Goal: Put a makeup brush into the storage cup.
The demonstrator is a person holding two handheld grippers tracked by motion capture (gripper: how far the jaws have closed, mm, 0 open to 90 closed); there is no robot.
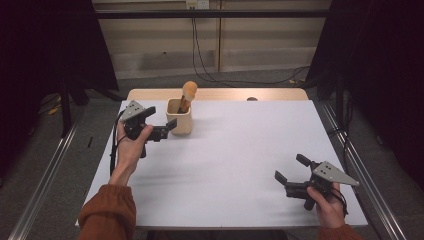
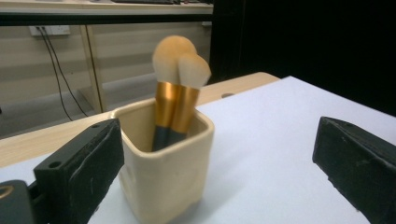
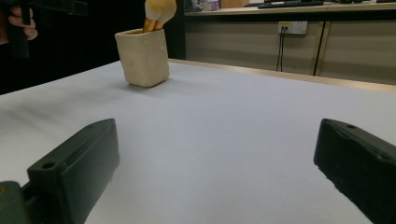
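Observation:
A cream square cup [image 1: 180, 119] stands at the back left of the white table [image 1: 240, 160], with two gold-handled makeup brushes [image 1: 188, 93] upright in it, bristles up. My left gripper [image 1: 162, 118] hovers open just left of the cup, one jaw close to its side. In the left gripper view the cup [image 2: 163, 158] and brushes [image 2: 180, 84] sit between the spread jaws, nearer the left one. My right gripper [image 1: 291, 167] is open above the front right of the table, holding nothing. From there the cup [image 3: 142, 56] is far off at upper left.
A wooden strip [image 1: 220, 94] runs along the table's far edge, with a small dark round spot [image 1: 252, 99] on it. Metal rails [image 1: 47, 175] flank the table on the floor. Cables [image 1: 200, 55] hang down the back wall. The white sheet between the grippers is bare.

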